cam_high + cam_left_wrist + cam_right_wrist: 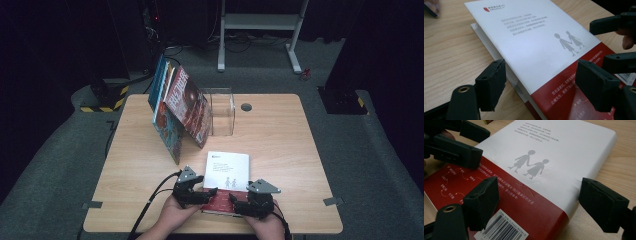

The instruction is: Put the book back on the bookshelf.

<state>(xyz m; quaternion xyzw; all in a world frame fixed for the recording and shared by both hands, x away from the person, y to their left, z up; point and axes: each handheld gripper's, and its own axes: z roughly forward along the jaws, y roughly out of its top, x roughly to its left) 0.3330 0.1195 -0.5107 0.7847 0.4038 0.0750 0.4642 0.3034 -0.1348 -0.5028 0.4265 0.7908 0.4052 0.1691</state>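
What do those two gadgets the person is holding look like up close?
Both are black, blocky handheld tools. The left gripper and the right gripper each carry a grey three-cornered plate on top and end in two chunky black jaws with matte, slightly rough pads. Brass-coloured rings sit in holes behind the pads. A black cable trails from the left one. The forearms look bare, without sleeves.

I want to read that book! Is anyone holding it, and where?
Nothing is held. The white-and-red paperback book lies flat on the wooden table. The left tool and right tool straddle its red near end, jaws open, not pressing.
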